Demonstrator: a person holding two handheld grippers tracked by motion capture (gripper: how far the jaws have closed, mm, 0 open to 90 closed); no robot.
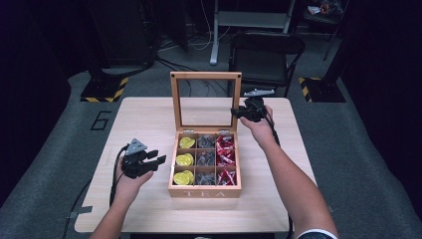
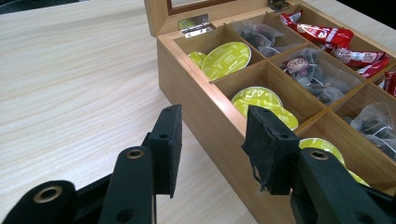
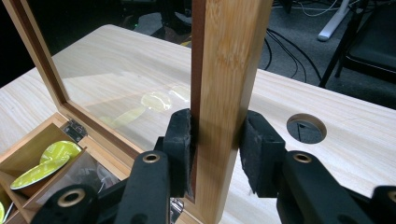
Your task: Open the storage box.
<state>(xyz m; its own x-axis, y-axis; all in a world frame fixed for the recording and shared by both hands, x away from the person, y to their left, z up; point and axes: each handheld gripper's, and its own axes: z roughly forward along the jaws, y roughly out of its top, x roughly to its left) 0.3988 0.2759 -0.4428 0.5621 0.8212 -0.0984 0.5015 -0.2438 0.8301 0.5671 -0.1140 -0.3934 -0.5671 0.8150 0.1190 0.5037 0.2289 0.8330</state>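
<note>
The upright lid [image 3: 224, 70] of the wooden tea box [image 1: 204, 191], which sits mid-table, has its right frame post clamped between the right gripper [image 3: 215, 154] pads. The left gripper [image 2: 212, 144] hovers unclenched and empty, straddling the box's left wall. The lid's top edge is cut off in the right gripper view.

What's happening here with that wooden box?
A person works at a table with tongs in each hand. The right tongs are clamped on the side frame of the tea box's glass lid, which stands upright and open. The left tongs hover beside the box's left wall, holding nothing. Inside the box are yellow pods, dark tea bags and red packets.
</note>
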